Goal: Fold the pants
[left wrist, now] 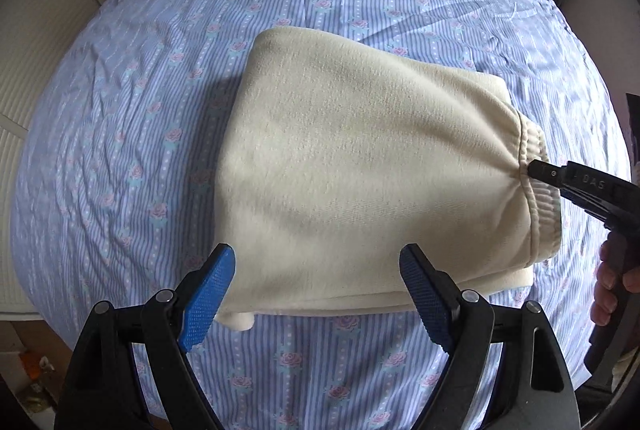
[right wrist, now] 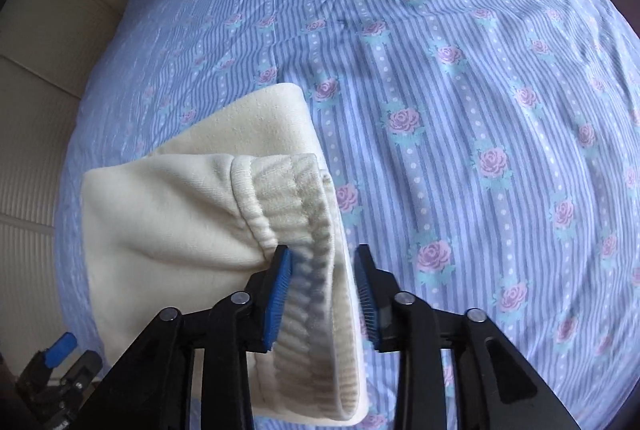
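Cream pants (left wrist: 360, 170) lie folded into a thick packet on the bed, with the ribbed waistband (left wrist: 536, 198) at the right end. My left gripper (left wrist: 317, 254) hovers open over the packet's near edge, nothing between its blue pads. My right gripper (right wrist: 323, 250) straddles the waistband (right wrist: 296, 198). Its jaws stand partly apart. The left pad lies against the ribbing, and the right pad stands just clear of the cloth edge. In the left wrist view its black tip (left wrist: 536, 168) meets the waistband seam.
The blue striped bedsheet (left wrist: 160, 110) with pink roses covers the bed, wrinkled at the left. A person's hand (left wrist: 608, 282) holds the right gripper's handle. A beige ribbed panel (left wrist: 24, 158) borders the bed's left side. Small clutter (left wrist: 36, 382) lies on the floor.
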{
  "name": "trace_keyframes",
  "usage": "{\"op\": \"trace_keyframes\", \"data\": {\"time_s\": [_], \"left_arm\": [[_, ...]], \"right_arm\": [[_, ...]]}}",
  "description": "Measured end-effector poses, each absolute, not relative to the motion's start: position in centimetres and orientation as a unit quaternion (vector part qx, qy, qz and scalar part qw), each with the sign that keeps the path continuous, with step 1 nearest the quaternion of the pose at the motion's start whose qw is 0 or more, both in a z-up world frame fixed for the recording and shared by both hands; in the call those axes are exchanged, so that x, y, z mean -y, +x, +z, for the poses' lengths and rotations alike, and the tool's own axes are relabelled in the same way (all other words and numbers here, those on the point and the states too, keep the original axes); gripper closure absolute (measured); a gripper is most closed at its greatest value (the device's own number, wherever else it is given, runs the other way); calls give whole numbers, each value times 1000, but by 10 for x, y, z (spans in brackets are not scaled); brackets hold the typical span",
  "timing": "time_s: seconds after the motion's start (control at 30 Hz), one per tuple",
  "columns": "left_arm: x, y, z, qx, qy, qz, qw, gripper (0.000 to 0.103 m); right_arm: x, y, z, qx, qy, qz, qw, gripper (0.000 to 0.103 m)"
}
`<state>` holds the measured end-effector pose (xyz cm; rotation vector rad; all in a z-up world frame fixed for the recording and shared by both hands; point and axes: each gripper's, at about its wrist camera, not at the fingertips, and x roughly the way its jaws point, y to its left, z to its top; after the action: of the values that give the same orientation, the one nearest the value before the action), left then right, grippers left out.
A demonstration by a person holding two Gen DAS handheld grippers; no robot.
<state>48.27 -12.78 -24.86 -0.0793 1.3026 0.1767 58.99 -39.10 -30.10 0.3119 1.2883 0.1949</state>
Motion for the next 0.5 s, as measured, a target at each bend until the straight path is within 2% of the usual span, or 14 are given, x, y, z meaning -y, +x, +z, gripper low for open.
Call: {"op": "trace_keyframes", "data": {"time_s": [0.07,0.1,0.37,0.5], "left_arm": [[124,477,-249,-607,-33,87,789,18],[123,473,-249,-609,-30,89,787,18],[109,428,-235,-609,14,106,786,18],[103,405,-214,-594,20,115,796,14]], "right_arm": [[397,580,-292,-593,146,95,786,49],[403,575,-290,-592,141,92,788,47],[426,509,-260,-587,127,125,789,43],[431,478,-244,-573,148,137,794,30]]}}
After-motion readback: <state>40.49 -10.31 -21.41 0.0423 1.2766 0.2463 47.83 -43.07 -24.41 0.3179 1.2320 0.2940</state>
